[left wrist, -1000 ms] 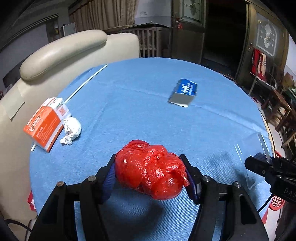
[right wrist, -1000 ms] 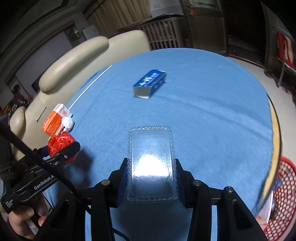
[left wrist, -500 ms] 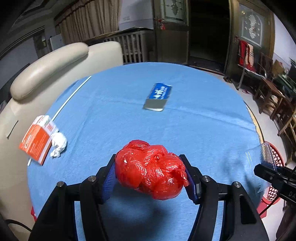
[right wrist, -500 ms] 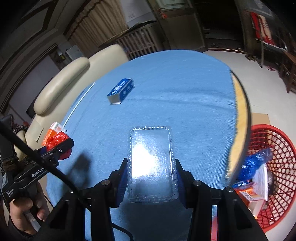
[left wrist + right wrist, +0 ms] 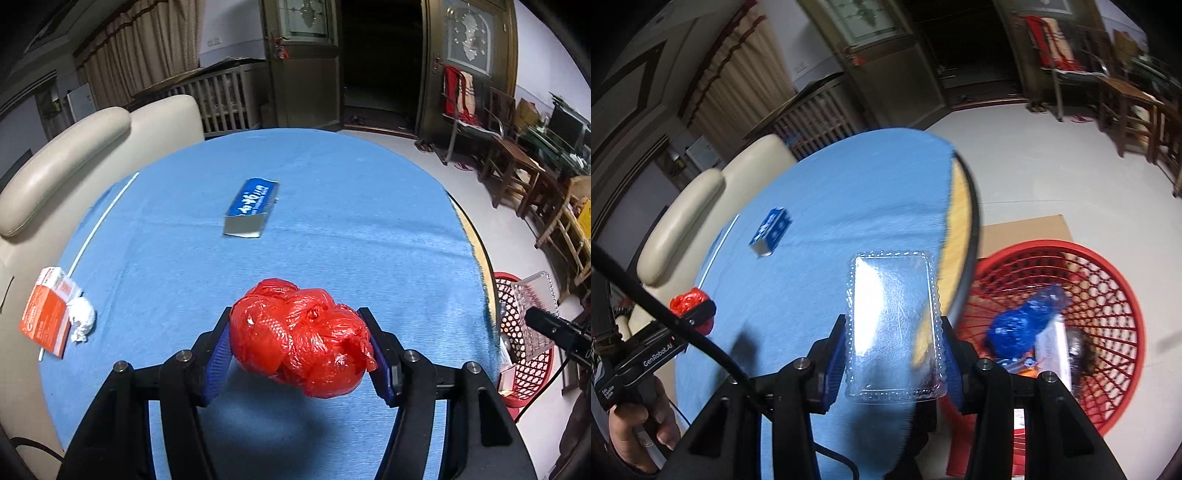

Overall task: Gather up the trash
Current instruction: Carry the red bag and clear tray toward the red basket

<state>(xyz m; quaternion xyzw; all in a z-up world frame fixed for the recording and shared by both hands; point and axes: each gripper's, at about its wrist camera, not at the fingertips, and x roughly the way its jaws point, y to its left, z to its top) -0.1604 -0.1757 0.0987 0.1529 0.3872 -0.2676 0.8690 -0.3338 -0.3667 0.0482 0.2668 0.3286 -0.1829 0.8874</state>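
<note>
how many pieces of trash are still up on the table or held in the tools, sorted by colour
red: 1, the crumpled red bag in the left tool
clear: 1, the clear plastic tray in the right tool
blue: 1, the blue box on the table
orange: 1, the orange carton
white: 1, the white paper wad
total: 5

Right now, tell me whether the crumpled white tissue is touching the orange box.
Touching. The left wrist view shows the crumpled white tissue pressed against the right edge of the orange box, with no blue cloth visible between them.
</note>
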